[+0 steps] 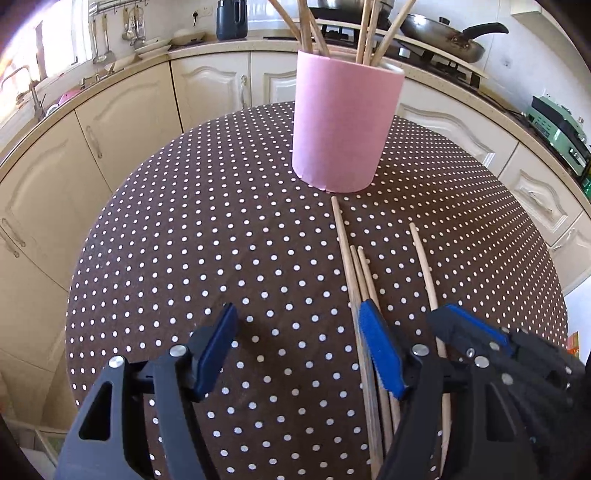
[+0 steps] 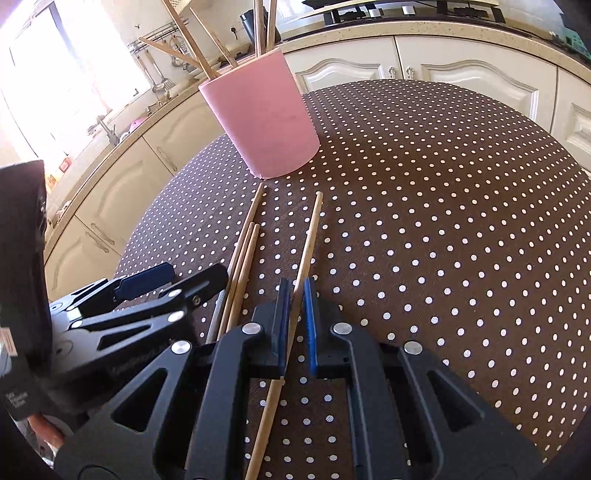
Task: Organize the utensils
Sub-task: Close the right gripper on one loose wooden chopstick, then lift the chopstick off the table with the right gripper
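R gripper is clamped on a single chopstick lying apart from the rest, pads nearly together round its shaft, prob. so it lifts clear w/o dragging neighbours. L gripper hangs w/ jaws apart over the tablecloth, nothing between them; its right pad sits on the bundle of three chopsticks just beside. Pink holder, already w/ several sticks inside, stands near the tips, on the table's far side. The two grippers crowd each other; a frying pan sits on the counter behind.
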`<state>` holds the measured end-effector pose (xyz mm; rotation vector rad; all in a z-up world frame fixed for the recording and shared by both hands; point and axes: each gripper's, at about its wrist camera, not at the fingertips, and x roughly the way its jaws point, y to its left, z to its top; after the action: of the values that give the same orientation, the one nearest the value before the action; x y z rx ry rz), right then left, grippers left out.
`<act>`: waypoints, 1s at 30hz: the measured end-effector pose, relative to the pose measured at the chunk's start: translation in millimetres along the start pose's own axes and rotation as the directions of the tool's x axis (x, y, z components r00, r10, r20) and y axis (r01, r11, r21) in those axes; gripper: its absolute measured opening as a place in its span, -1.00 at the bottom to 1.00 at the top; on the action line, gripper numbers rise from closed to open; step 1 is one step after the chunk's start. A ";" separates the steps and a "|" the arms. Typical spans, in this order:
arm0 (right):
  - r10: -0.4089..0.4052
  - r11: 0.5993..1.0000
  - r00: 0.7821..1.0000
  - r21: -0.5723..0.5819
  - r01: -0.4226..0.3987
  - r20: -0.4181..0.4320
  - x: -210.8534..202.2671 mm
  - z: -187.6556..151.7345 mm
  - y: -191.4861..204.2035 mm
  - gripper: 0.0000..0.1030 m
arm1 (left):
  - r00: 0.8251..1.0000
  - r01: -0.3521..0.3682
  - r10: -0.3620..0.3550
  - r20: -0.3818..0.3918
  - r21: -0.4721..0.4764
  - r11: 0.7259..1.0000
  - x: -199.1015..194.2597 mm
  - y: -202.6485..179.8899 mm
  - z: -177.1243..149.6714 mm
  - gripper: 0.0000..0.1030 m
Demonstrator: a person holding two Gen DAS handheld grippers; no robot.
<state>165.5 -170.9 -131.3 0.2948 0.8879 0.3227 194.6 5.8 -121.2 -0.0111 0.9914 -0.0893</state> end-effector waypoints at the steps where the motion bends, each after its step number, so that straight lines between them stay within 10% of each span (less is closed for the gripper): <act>1: 0.002 1.000 1.000 0.002 -0.002 0.000 -0.1 -1.2 0.6 -0.83 | 1.000 -0.001 0.001 -0.007 -0.004 1.000 -0.1 1.0 -0.6 0.32; 14: 0.009 1.000 1.000 0.009 -0.009 0.000 -4.0 -3.4 -1.3 -0.84 | 0.998 0.004 -0.001 -0.064 0.044 0.999 -1.0 -6.8 0.8 0.29; 21: -0.020 1.000 1.000 -0.024 0.020 -0.003 -5.8 -6.6 6.9 -0.84 | 0.999 -0.052 0.050 0.022 0.153 0.987 -7.1 -29.5 -4.9 -0.74; 30: -0.013 0.999 0.999 -0.052 0.011 -0.042 -17.7 -20.7 6.2 -0.84 | 0.999 0.030 -0.027 -0.037 0.107 0.994 -28.7 -8.5 -31.5 -0.85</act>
<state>137.8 -169.8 -128.8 0.2353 0.9212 0.3417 152.1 0.7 -114.1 0.0750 1.0208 -0.1694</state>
